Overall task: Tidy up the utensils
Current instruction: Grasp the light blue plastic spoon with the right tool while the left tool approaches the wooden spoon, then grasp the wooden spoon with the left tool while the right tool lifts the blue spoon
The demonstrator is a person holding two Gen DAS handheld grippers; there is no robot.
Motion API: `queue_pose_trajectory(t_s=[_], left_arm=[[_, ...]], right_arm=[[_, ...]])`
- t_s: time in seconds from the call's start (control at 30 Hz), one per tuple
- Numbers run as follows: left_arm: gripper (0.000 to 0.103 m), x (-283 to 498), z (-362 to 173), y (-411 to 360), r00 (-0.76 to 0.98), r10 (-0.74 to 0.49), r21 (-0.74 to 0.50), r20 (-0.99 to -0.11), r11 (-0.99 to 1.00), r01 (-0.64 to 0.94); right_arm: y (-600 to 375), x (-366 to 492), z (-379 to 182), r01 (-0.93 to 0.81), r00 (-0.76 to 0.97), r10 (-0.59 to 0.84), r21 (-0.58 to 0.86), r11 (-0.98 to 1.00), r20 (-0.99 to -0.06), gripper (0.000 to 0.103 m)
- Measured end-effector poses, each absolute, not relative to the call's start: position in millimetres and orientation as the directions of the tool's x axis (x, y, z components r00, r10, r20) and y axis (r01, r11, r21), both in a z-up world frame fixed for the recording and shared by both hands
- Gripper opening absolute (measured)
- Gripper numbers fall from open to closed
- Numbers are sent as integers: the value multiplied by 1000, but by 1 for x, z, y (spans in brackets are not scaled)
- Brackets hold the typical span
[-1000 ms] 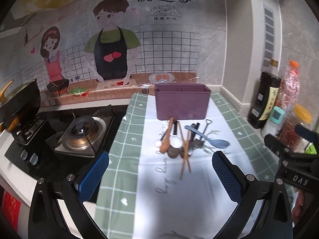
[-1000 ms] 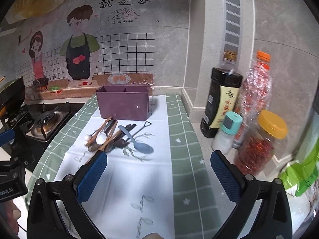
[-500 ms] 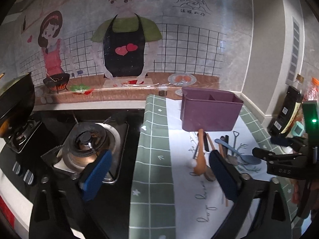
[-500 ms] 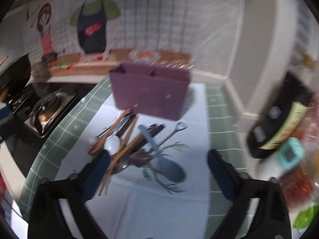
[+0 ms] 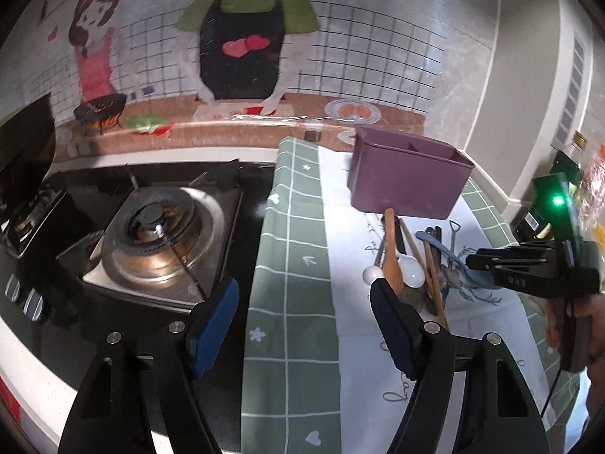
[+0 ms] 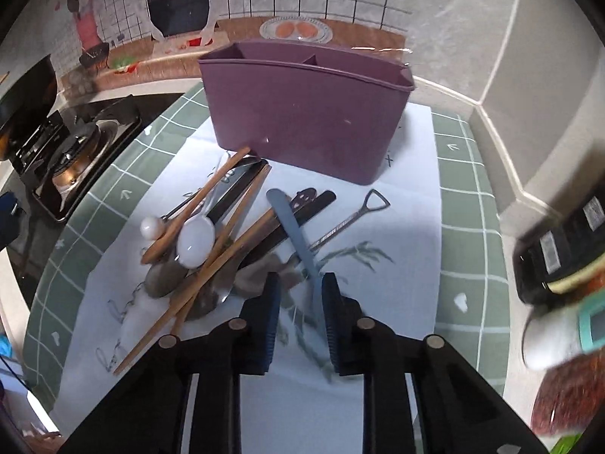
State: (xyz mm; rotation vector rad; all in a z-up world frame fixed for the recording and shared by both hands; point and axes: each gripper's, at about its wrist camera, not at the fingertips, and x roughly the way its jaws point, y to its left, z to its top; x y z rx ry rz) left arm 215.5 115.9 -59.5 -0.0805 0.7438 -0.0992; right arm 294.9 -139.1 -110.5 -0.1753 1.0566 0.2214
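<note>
A purple utensil holder [image 6: 306,113] with compartments stands at the back of a white mat; it also shows in the left wrist view [image 5: 406,179]. In front of it lies a pile of utensils: wooden chopsticks [image 6: 211,276], a white spoon [image 6: 196,240], a wooden spoon [image 5: 391,251], a metal shovel-handled spoon [image 6: 355,215] and a blue spoon [image 6: 295,234]. My right gripper [image 6: 300,295] is low over the pile, its jaws narrowed around the blue spoon's handle, not clamped. My left gripper [image 5: 302,302] is open and empty above the green cloth's left edge.
A gas stove [image 5: 159,234] sits left of the green checked cloth [image 5: 287,265]. A dark sauce bottle [image 6: 559,249] and spice jars [image 6: 567,397] stand at the right by the wall. The wall runs close behind the holder.
My right gripper has dropped down to the pile and narrowed its jaws around the blue spoon's handle. My left gripper has swung left toward the stove and stayed open.
</note>
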Motion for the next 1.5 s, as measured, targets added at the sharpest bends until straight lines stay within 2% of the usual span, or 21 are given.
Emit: queue_pose_trajectory(t_s=[0.2,0.37,0.67,0.77,0.9,1.03,1.23,1.27,1.37,1.5], left_arm=[[72,220,-48,121,736,-77,-92,-673,996,20],[72,240,-38,111,721,-107,-117,-684,992,37],[72,325,-77,31,563,-226,-88,-795,961,261],[63,348,-98,9,504,-207,-68,-838,957,281],[62,373,-115,-4,421,-206,-99,-883,960,263],[53,390,-127,-14,375,-175,-82,-910,965,251],[24,398,-134,-23,367,-172,-84,-914,966,245],[12,399,-134,-23,372,-168,-78,-913,966,245],[10,393,-127,-17,408,-183,-91,-894,968,235],[10,363,-103,3,469,-263,-179,-843,960,217]], right_arm=[[-136,329,-130,-324,421,115,-31,946,-900,14],[-128,341,-140,-379,404,118,-49,924,-907,11],[-162,321,-111,-333,462,184,22,943,-868,8],[-174,308,-100,-304,473,206,61,951,-856,8],[-181,292,-93,-283,501,220,82,956,-837,8],[-183,278,-94,-271,510,216,83,959,-833,8],[-185,268,-89,-273,525,221,83,958,-822,8],[-186,267,-87,-273,529,225,87,958,-818,8],[-188,265,-83,-273,538,234,95,957,-810,8],[-189,262,-79,-265,550,244,110,958,-798,8]])
